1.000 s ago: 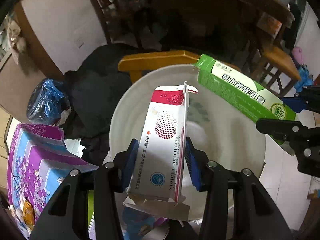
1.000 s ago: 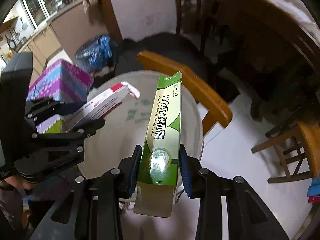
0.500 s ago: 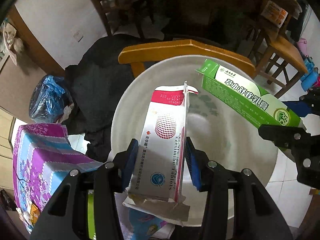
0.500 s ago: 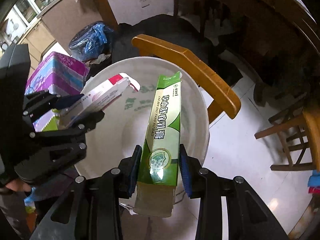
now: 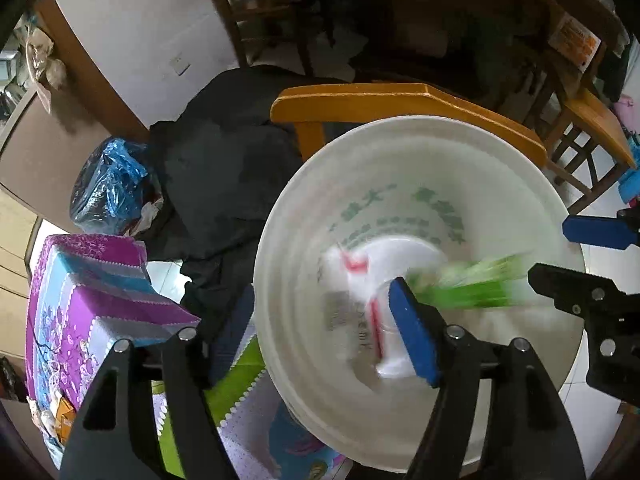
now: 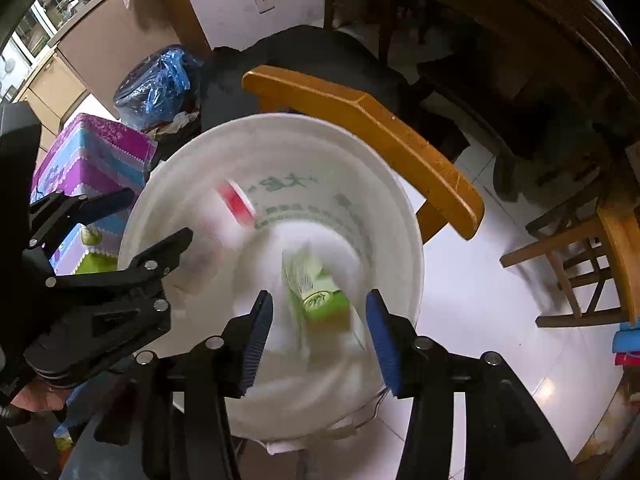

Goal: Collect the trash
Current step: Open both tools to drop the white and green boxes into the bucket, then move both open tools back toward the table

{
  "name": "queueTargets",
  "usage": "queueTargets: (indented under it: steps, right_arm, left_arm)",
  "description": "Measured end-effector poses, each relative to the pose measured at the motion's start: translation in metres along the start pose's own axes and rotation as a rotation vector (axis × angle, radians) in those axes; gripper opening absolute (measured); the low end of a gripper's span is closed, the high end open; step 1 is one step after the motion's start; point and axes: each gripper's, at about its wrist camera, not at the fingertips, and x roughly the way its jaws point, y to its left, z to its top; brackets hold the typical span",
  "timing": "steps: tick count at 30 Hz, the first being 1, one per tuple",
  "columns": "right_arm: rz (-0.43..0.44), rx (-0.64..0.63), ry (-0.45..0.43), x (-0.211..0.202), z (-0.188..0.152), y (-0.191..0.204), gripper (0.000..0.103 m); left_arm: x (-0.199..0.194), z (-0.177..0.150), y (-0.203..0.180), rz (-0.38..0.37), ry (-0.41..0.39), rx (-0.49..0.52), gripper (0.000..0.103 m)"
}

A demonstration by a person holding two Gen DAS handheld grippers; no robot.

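Observation:
A white bucket (image 5: 304, 200) (image 6: 404, 216) stands on the floor below both grippers. A white and red tablet box (image 5: 360, 304) (image 6: 236, 204) is blurred in mid-fall inside it. A green toothpaste box (image 5: 476, 284) (image 6: 320, 296) is also blurred, falling inside the bucket. My left gripper (image 5: 320, 332) is open and empty over the bucket's left rim; it also shows in the right wrist view (image 6: 132, 224). My right gripper (image 6: 316, 336) is open and empty above the bucket's near side; it shows at the right edge of the left wrist view (image 5: 576, 252).
A wooden chair back (image 5: 400, 100) (image 6: 360, 120) stands just behind the bucket. A purple and blue carton (image 5: 88, 292) (image 6: 92, 160) sits to the left. A blue plastic bag (image 5: 108, 188) (image 6: 156, 80) and a dark cloth (image 5: 224, 184) lie beyond. Wooden stools (image 6: 580, 248) stand on the right.
Both grippers have opened and let go of their boxes. The tablet box and the green box are dropping into the bucket. Both grippers moved closer over the bucket.

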Motion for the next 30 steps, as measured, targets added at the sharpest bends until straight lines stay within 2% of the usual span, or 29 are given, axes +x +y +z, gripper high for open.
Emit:
queueTargets:
  steps: [15,18,19,21,22,24,26,30]
  right_arm:
    - [-0.024,-0.001,-0.003,0.001,-0.003,-0.012,0.050]
    - [-0.007,0.000,-0.034,-0.005,-0.004,-0.013,0.050]
    - [-0.005,-0.004,-0.051,-0.009,-0.005,-0.012,0.050]
    - [-0.017,-0.020,-0.128,-0.023,-0.009,-0.007,0.050]
    - [-0.024,-0.035,-0.188,-0.033,-0.012,-0.003,0.050]
    - [-0.041,-0.039,-0.286,-0.048,-0.021,0.002,0.050]
    - [-0.026,-0.028,-0.405,-0.066,-0.034,0.008,0.050]
    - [0.013,-0.024,-0.572,-0.085,-0.060,0.024,0.050]
  left_arm:
    - [-0.007,-0.002,0.001,-0.003,-0.035,-0.016,0.067]
    - [-0.019,-0.005,0.005,-0.020,-0.089,-0.052,0.067]
    - [-0.029,-0.010,0.006,-0.026,-0.139,-0.075,0.067]
    - [-0.044,-0.016,0.007,-0.010,-0.214,-0.100,0.067]
    - [-0.055,-0.023,0.008,0.015,-0.273,-0.119,0.067]
    - [-0.069,-0.033,0.013,0.054,-0.341,-0.154,0.067]
    - [-0.088,-0.052,0.022,0.093,-0.432,-0.215,0.067]
    - [-0.112,-0.094,0.043,0.189,-0.539,-0.314,0.067]
